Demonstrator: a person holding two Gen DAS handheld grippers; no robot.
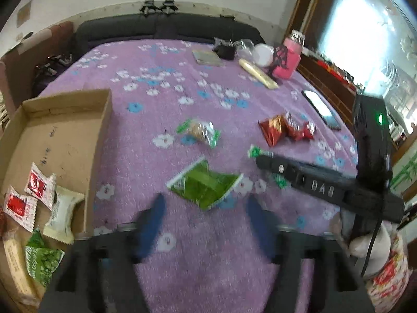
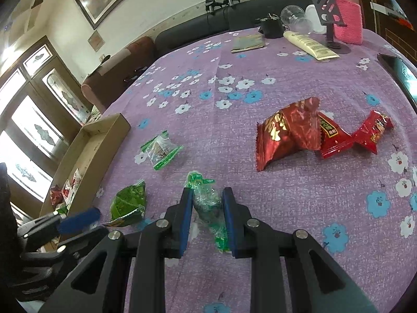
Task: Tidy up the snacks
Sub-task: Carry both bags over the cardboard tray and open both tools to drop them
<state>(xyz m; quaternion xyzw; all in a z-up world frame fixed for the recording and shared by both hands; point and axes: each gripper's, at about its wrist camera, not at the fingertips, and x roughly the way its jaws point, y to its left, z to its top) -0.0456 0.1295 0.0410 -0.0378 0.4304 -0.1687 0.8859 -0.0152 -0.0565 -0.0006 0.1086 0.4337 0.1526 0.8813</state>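
While the right tongs (image 2: 207,203) pinch a clear green-printed snack packet (image 2: 208,203) low over the desk (image 2: 286,208), its slick film could slip free (left tongs (image 1: 206,208) gape empty above the green pea packet (image 1: 206,185)).

So the cardboard tray (image 1: 60,130) sits at the left edge of the worktop, open side up, with a few packets already in its near end: two red-and-white sachets (image 1: 28,193), a cream packet (image 1: 63,214) and a green one (image 1: 43,258). Out on the purple cloth, a crumpled green packet (image 1: 206,186) lies flat in the middle. A clear wrapper with green ends (image 1: 200,131) sits further back. Three red packets (image 2: 312,133) are bunched together, touching, off to the right. One clear-green twisted wrapper (image 2: 208,203) is pinched in the right tool (image 2: 207,195).
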